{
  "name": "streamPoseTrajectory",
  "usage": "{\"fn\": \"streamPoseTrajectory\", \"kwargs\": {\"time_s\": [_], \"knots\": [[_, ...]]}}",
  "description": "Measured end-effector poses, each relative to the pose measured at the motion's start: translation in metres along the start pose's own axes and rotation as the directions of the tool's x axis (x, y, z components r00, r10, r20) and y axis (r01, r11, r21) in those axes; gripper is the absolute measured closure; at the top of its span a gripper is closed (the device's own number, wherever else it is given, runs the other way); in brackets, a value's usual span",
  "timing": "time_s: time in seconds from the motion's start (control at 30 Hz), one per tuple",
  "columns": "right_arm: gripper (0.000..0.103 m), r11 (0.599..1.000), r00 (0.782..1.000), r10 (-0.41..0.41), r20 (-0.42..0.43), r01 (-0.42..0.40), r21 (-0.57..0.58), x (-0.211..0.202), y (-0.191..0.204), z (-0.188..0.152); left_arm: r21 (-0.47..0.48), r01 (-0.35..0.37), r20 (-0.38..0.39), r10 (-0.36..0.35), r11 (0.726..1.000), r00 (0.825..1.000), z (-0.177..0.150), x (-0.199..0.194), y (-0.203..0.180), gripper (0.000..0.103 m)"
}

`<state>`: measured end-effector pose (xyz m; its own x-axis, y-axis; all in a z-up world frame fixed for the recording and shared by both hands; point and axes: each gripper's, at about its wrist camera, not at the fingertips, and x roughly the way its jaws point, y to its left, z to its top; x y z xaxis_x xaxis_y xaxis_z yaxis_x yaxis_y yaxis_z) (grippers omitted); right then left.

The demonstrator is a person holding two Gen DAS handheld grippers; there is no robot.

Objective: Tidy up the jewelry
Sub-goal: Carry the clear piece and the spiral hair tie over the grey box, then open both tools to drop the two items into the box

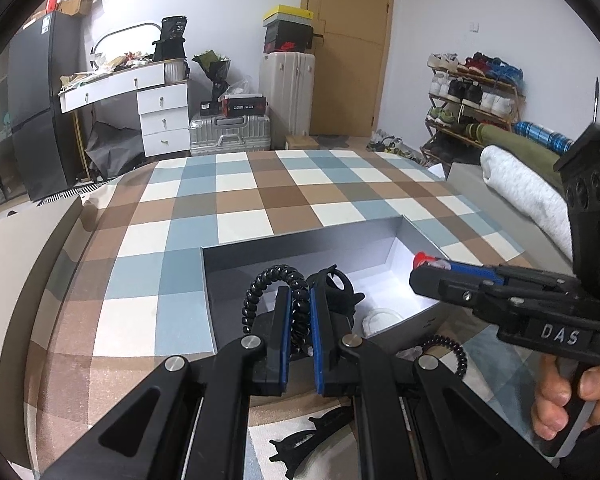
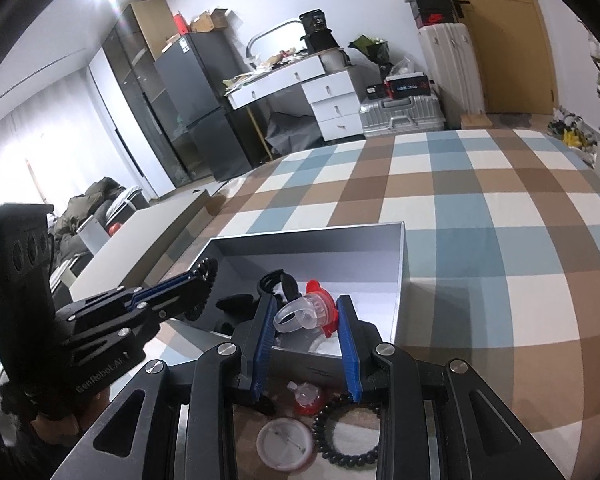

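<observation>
Left wrist view: the left hand-held gripper [image 1: 300, 312] was clamped on a black spiral hair tie [image 1: 274, 280] above the open grey box [image 1: 380, 236] on the checked counter [image 1: 260, 196]. Right wrist view: the right hand-held gripper [image 2: 306, 320], narrowly parted, held a clear ring with a red top [image 2: 308, 312] over the same box; a black bead bracelet [image 2: 346, 436] and what seemed a round badge [image 2: 286, 444] lay below.

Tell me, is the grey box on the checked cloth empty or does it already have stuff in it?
Not empty. The grey box has no lid on, and a black hair claw lies on its white floor.
</observation>
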<state>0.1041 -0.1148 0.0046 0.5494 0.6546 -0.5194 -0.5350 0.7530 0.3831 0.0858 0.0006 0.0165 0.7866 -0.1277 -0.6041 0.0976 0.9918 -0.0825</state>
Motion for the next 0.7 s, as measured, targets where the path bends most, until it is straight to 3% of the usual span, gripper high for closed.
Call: {"fn": "streamPoseTrajectory", "kwargs": {"time_s": [0.3,0.43,0.53,0.63,0.7], "knots": [[0.071,1.000,1.000,-0.018,0.014,0.018,-0.011,-0.001,0.001,0.001,0.054,-0.019,0.005,0.018,0.998,1.000,-0.002,-0.002,-0.010,0.097],[0.069,0.998,0.999,-0.039,0.034,0.040,-0.037,-0.008,0.003,-0.001,0.070,-0.026,0.002,0.025,0.997,1.000,-0.003,-0.007,-0.013,0.068],[0.056,0.997,0.998,-0.057,0.041,0.058,-0.040,-0.016,0.001,-0.005,0.058,0.001,0.015,-0.002,0.998,1.000,-0.006,-0.016,-0.013,0.054],[0.047,0.996,0.997,-0.063,0.039,0.065,-0.054,-0.026,0.001,-0.010,0.035,0.022,0.021,-0.023,0.999,1.000,-0.010,-0.022,-0.011,0.028],[0.039,0.994,0.995,-0.085,0.048,0.088,-0.066,-0.035,0.002,-0.014,0.015,0.027,0.030,-0.027,1.000,0.999,-0.012,-0.025,-0.010,0.022]]}}
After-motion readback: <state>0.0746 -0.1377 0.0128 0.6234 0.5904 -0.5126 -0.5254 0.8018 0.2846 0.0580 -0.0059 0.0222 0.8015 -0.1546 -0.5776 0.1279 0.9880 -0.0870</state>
